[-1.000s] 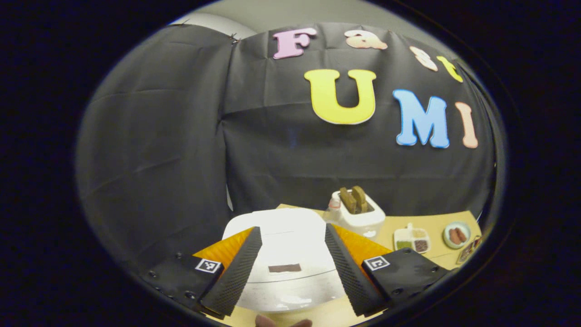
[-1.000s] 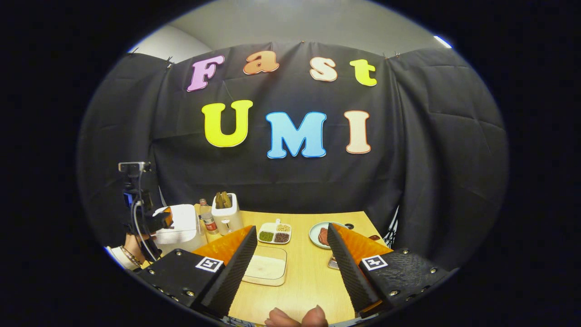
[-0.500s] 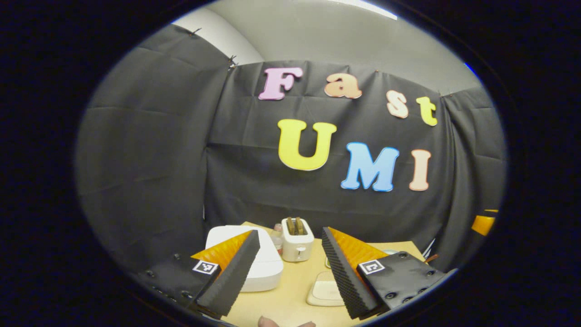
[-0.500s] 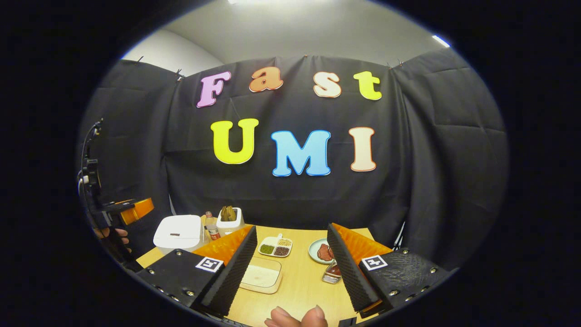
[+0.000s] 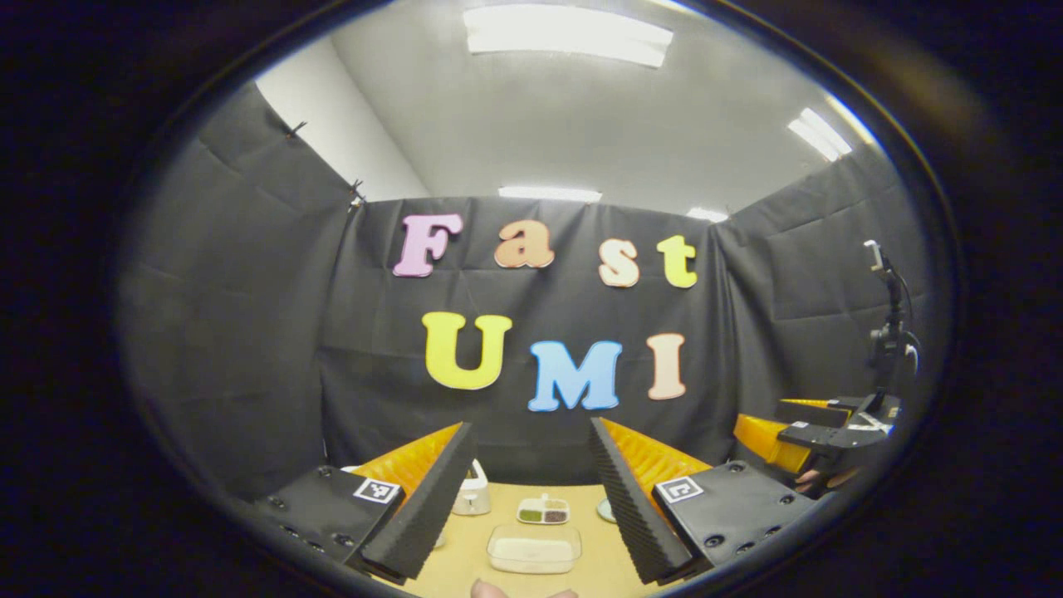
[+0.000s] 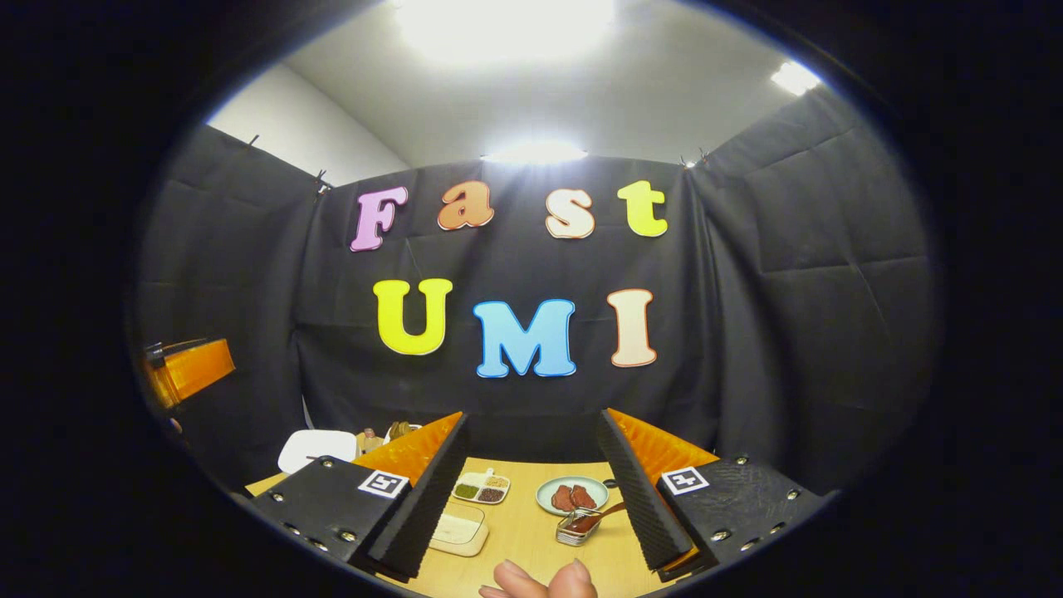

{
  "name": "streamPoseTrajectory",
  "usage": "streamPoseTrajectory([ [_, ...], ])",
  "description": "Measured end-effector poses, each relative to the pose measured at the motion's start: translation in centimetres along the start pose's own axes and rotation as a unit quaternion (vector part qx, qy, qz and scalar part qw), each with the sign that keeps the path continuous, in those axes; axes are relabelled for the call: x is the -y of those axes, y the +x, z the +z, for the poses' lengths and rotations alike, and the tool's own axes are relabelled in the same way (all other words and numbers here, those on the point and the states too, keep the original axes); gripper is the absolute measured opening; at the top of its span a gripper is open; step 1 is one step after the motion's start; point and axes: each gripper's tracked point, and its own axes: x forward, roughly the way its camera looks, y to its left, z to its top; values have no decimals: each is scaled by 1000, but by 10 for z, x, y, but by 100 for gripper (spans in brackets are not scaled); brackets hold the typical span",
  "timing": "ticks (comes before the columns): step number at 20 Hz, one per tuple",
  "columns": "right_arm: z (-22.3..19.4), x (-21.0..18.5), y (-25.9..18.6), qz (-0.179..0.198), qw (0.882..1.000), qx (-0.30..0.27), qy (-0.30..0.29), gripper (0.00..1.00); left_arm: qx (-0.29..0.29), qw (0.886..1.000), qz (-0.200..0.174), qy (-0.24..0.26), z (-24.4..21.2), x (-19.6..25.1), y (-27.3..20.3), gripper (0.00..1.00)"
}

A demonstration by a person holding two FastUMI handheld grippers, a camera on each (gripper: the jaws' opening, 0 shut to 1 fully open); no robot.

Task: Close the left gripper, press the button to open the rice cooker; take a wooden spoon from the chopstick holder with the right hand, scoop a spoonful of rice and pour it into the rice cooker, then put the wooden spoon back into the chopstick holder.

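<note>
Pale wood forms the table (image 5: 465, 552) low in the left gripper view, seen between the two widely parted fingers of the left gripper (image 5: 531, 507), which is released and holds nothing. On the table, between those fingers, lie a clear rectangular container of rice (image 5: 534, 549) nearest the camera, a small divided dish of grains (image 5: 542, 511) beyond it, and a white chopstick holder (image 5: 473, 497) just beside the left finger; its contents are too small to tell. At the right edge of this view the right gripper (image 5: 776, 440) hangs above table level, with part of a hand (image 5: 818, 479) beneath it, well apart from the left gripper. In the right gripper view, the right gripper (image 6: 531, 507) likewise stands released, its fingers spread wide with nothing between them, and fingertips of the holding hand (image 6: 540, 579) show at the bottom edge. The table (image 6: 531, 531) carries the rice container (image 6: 457, 530) partly behind the left finger, the divided dish (image 6: 480, 488) behind it, a round plate of meat (image 6: 571, 496) and a small metal basket with a wooden spoon (image 6: 581, 525) near the right finger. The white rice cooker (image 6: 318, 448), lid down, sits at the far left of the table, with the chopstick holder (image 6: 399, 430) just beside it. The left gripper (image 6: 184, 370) appears at the left edge, raised well above the cooker.
</note>
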Motion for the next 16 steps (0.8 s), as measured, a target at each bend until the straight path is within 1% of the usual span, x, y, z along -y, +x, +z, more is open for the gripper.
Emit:
streamPoseTrajectory([
  [2,10,1,-4,-13,1000,11,-7,95,-5,1000,-1,-8,2,0,0,92],
  [3,11,-3,-4,-11,1000,7,-9,94,-11,1000,1,-11,-1,-4,0,93],
  [5,19,-11,-8,-9,1000,16,-13,93,-6,1000,3,-10,5,-14,0,93],
  [6,21,-10,-7,-14,1000,18,-11,95,-4,1000,6,-8,5,-23,-1,93],
  [8,20,-22,-7,-9,1000,16,2,95,-2,1000,6,-8,5,-33,-1,93],
  [9,21,-27,-6,-8,1000,16,5,93,-5,1000,7,-12,3,-39,-1,92],
  [10,22,-30,-5,-9,1000,16,4,95,-7,1000,7,-19,0,-43,0,92],
  [12,26,-35,-4,-14,1000,23,-9,95,-6,1000,3,-31,1,-49,2,93],
  [14,32,-43,-3,-17,999,31,-19,95,-1,1000,7,-26,4,-58,4,92],
  [16,36,-49,-3,-16,999,36,-22,95,3,1000,2,-21,4,-58,6,93],
])
